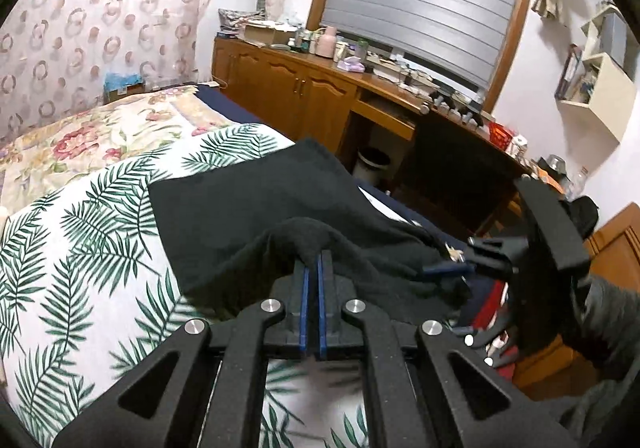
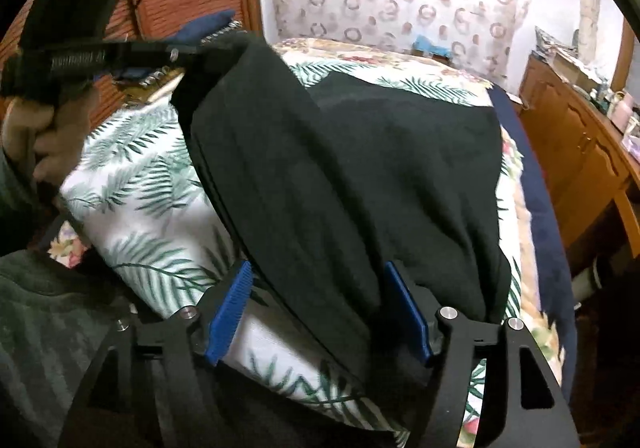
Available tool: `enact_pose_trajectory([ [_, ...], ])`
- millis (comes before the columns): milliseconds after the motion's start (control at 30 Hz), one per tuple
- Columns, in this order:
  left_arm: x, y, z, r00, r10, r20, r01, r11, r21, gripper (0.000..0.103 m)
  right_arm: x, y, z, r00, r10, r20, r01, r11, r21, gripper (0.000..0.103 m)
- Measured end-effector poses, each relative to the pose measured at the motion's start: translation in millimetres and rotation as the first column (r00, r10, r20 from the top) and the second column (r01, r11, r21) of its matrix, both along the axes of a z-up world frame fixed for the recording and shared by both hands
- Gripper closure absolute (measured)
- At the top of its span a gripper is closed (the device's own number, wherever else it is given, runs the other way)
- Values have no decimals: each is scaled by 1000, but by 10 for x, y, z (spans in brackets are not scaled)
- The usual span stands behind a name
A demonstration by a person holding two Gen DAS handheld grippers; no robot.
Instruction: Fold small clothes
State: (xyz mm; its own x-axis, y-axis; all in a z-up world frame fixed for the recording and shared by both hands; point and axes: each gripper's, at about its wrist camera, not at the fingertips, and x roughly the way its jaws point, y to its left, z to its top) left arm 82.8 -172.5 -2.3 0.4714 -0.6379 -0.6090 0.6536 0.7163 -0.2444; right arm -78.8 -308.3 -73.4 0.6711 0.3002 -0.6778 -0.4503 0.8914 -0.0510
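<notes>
My left claw (image 1: 313,268) pinches a fold of the black cloth (image 1: 256,204) tight and lifts it up. My right claw (image 2: 320,304) is wide, with the cloth lying between its fingers. The cloth rests on the leafy bed (image 2: 132,184).

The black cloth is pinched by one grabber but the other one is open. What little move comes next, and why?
Probably close the right gripper on the black cloth. Its blue pads stand wide apart with a fold of cloth lying between them, while the left gripper is already shut on another edge. With both edges held, the cloth could be lifted over the leaf-print bedspread to fold.
</notes>
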Motion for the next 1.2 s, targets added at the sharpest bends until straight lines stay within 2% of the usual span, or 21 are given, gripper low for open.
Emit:
enact_pose_trajectory([
  [100, 130, -37, -67, 1000, 26, 2, -26, 999, 22, 99, 90, 2, -99, 1000, -20, -18, 19, 999, -29, 33],
  [200, 212, -40, -180, 999, 48, -4, -48, 998, 46, 99, 116, -6, -119, 1000, -7, -22, 6, 1000, -14, 33],
  [300, 297, -6, -284, 997, 69, -24, -67, 996, 57, 99, 94, 15, -159, 1000, 10, -20, -11, 999, -45, 33],
  [533, 298, 41, -373, 995, 90, -42, -88, 994, 62, 99, 116, 46, -175, 999, 30, -29, -33, 993, -114, 35],
  [667, 273, 63, -357, 995, 93, -38, -90, 994, 63, 99, 143, 58, -193, 1000, 22, -16, -24, 985, -169, 51],
  [767, 257, 93, -357, 995, 92, -42, -90, 994, 55, 99, 166, -1, -176, 1000, 2, -10, -4, 987, -164, 75],
  [800, 250, 101, -356, 995, 91, -44, -89, 995, 52, 99, 174, -20, -171, 1000, -6, -6, 4, 986, -166, 87],
  [833, 242, 107, -350, 995, 90, -45, -88, 995, 50, 99, 189, -65, -151, 1000, -7, -6, 6, 987, -163, 91],
  [900, 211, 130, -314, 995, 93, -34, -91, 995, 49, 99, 245, -143, -102, 999, 1, -36, -4, 995, -99, 95],
  [933, 210, 150, -294, 995, 95, -29, -94, 994, 48, 99, 261, -176, -29, 1000, 0, -23, -2, 997, -76, 95],
  [1067, 250, 265, -142, 993, 116, 6, -116, 993, 26, 99, 332, -192, 368, 996, 2, 84, 4, 998, -67, 95],
  [1200, 450, 338, -19, 988, 146, 44, -147, 989, 25, 99, 546, -91, 738, 983, 17, 185, -2, 997, -82, 95],
])
